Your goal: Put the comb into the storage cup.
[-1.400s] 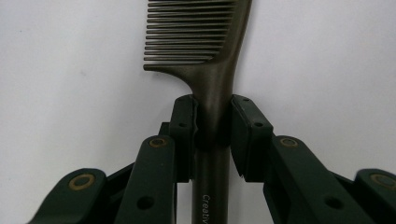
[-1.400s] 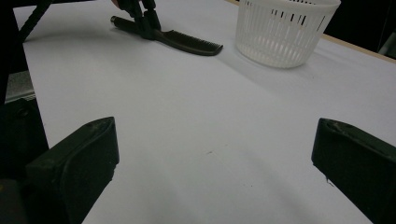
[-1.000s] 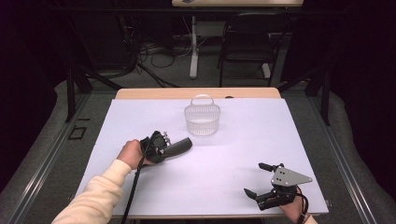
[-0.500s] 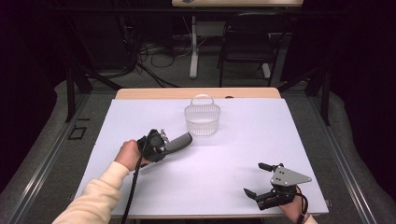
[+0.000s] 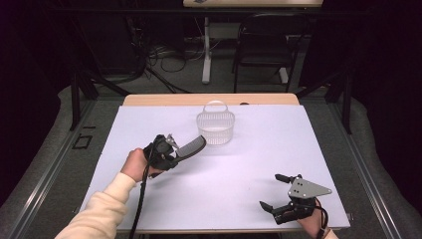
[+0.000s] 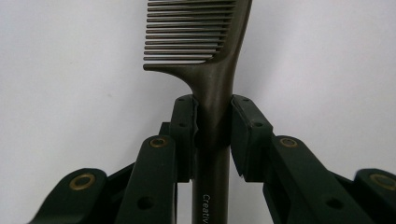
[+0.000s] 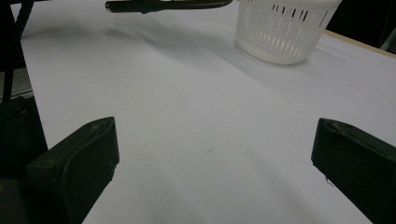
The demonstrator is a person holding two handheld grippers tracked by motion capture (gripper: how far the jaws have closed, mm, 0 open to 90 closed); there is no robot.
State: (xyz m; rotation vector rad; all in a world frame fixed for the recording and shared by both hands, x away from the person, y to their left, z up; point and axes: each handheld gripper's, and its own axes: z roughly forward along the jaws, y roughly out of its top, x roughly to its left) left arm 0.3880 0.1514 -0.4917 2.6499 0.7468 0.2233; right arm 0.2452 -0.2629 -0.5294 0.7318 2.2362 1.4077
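**A comb held up beside the white basket**

I use the white basket (image 5: pixel 215 127) as my landmark. It sits on the white table (image 5: pixel 249 169), toward the far side and about in the middle.

To the left of the basket and a bit nearer to the person, the left gripper (image 5: pixel 171 152) is lifted over the table. A hand (image 5: pixel 135 164) in a cream sleeve holds it. Its two black jaws are squeezed tight on the handle of a dark comb (image 5: pixel 191 147). In the left gripper view, the pads (image 6: pixel 183 121) press on both sides of the comb's (image 6: pixel 212 70) thin neck, and the teeth stick out past them. The comb's far end points toward the basket and stops just beside its left side. I cannot tell if they touch.

Far to the right of the basket, close to the near edge of the table, sits the right gripper (image 5: pixel 272 191). Its jaws are spread wide apart and hold nothing. In the right gripper view, bare table (image 7: pixel 210 140) lies between them, with the basket (image 7: pixel 285 28) farther off.
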